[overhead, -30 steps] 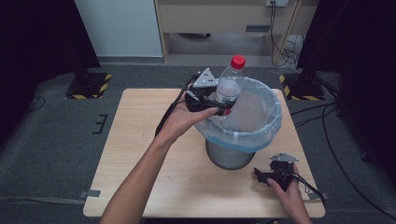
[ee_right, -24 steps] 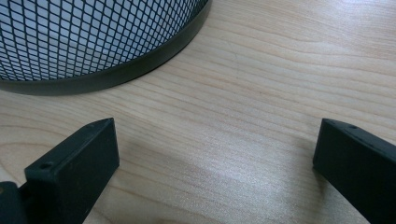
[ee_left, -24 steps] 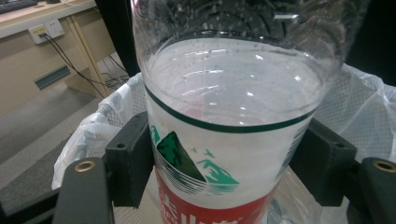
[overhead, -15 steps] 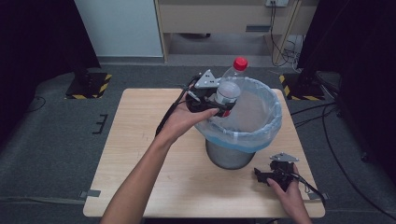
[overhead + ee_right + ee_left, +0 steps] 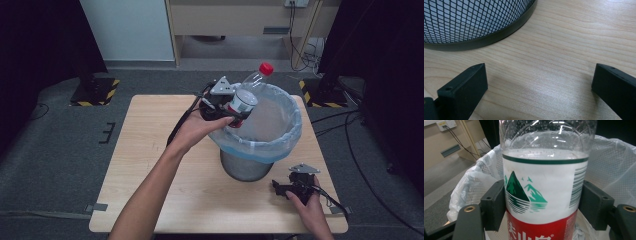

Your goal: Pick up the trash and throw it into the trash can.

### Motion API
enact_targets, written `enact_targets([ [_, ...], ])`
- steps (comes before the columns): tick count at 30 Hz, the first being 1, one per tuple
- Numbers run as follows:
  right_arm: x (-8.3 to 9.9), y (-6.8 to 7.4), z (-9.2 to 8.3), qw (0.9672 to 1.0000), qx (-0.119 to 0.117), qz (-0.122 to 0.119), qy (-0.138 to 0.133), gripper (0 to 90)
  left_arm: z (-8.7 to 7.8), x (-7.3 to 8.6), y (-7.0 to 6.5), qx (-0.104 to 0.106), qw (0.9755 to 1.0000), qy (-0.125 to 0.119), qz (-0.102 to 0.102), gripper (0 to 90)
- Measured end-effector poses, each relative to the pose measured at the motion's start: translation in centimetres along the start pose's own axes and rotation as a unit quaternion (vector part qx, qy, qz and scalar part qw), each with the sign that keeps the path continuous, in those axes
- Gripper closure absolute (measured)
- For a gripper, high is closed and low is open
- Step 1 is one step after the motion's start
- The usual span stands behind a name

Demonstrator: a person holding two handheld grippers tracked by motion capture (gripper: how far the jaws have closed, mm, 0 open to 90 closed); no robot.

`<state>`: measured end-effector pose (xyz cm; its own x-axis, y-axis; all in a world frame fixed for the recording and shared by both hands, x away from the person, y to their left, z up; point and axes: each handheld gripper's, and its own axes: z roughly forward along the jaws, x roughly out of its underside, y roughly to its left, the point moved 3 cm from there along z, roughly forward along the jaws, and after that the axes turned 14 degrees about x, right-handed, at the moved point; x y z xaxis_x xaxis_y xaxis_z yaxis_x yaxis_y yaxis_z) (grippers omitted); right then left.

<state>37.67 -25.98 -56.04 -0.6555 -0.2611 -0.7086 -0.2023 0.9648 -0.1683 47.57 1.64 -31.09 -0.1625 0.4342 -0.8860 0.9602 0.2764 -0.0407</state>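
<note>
A clear plastic bottle [image 5: 246,98] with a red cap and a white, green and red label leans over the rim of a mesh bin [image 5: 247,167] lined with a pale blue bag [image 5: 270,145]. My left gripper [image 5: 236,111] is shut on the bottle's labelled body, at the bin's near-left edge. In the left gripper view both pads [image 5: 495,205] press the sides of the bottle [image 5: 544,192], with the bag's [image 5: 611,167] inside behind it. My right gripper [image 5: 281,189] rests low on the table by the bin's base, open with nothing between its jaws [image 5: 539,92].
The bin stands at the middle right of a light wooden table [image 5: 150,150]; its black bottom ring [image 5: 486,40] curves close ahead of the right gripper. Bare wood lies to the left. Cables trail from both grippers, and dark floor surrounds the table.
The bottle's capped end has tipped slightly further right over the bin. Both hands have stayed in place.
</note>
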Motion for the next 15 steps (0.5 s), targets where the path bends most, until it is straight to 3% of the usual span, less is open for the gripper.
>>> enact_targets([
  [5, 0.0, 0.0, 0.0, 1.0, 0.0, 0.0, 0.0, 0.4, 0.2, 0.0, -0.1, 0.006, 1.0, -0.003, -0.002, 27.1],
  [9, 0.0, 0.0, 0.0, 1.0, 0.0, 0.0, 0.0, 0.4, -0.4, -0.3, 0.1, -0.004, 0.9997, -0.023, 0.0, 12.1],
  [15, 0.0, 0.0, 0.0, 1.0, -0.001, -0.001, 0.0, 0.4, -1.0, -0.3, 0.4, -0.013, 0.9995, -0.028, -0.002, 10.2],
])
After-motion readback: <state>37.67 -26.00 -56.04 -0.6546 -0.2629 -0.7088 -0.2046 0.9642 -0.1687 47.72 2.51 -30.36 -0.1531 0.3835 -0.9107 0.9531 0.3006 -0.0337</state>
